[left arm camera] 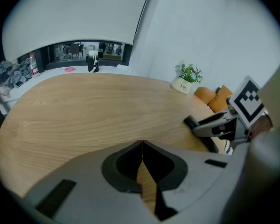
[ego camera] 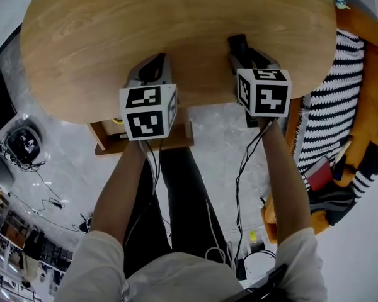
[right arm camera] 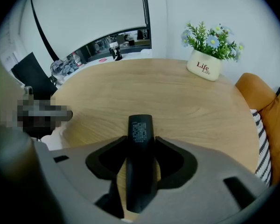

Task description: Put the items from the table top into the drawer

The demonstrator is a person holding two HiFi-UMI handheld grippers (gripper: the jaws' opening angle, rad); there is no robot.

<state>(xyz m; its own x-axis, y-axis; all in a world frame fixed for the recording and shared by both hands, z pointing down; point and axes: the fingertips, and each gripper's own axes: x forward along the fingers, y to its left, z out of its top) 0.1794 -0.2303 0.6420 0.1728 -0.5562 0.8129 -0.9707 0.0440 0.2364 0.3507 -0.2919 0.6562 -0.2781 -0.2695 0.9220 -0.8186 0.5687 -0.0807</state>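
Straddling the black device on the desk

The right tool's (right arm camera: 141, 142) jaws stand apart, one on each side of the slim black device (right arm camera: 140, 167), without clamping it. The device sits at the near right of the desk (right arm camera: 177, 92). To its left, the left tool (left arm camera: 142, 146) has its jaws together and holds nothing.

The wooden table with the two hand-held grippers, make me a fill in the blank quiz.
The left hand-held gripper has its jaws ____, with nothing between them.
Between the jaws of the right hand-held gripper is a slim ____ bar.
The flower pot reads ____.
Missing: shut; black; Life.
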